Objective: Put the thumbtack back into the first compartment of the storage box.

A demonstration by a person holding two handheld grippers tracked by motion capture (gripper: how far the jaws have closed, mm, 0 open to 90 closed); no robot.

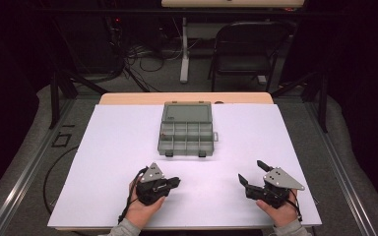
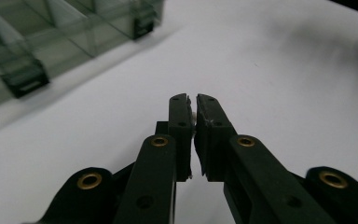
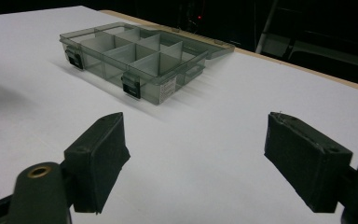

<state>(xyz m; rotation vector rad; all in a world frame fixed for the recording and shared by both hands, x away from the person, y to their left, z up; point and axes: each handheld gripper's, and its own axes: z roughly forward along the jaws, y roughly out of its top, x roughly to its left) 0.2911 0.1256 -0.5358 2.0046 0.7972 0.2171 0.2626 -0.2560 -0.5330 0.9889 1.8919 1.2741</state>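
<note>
A grey see-through compartment box [image 1: 186, 138] lies open at the middle back of the white sheet, its lid [image 1: 187, 112] folded flat behind it. It also appears as the box [image 3: 140, 56] in the right gripper view and the box [image 2: 65, 32] in the left gripper view. My left gripper [image 1: 177, 182] [image 2: 192, 98] hovers in front of the box, its jaws pressed together on a small white piece [image 2: 194, 115] too small to identify. My right gripper [image 1: 252, 172] [image 3: 198, 135] stands at the front right, jaws wide apart with nothing between them.
The white sheet [image 1: 118, 147] covers a wooden table whose edge [image 1: 128, 98] shows at the back. A black folding chair [image 1: 246, 49] and floor cables stand behind the table. A small reddish item [image 1: 163, 132] sits in one left compartment of the box.
</note>
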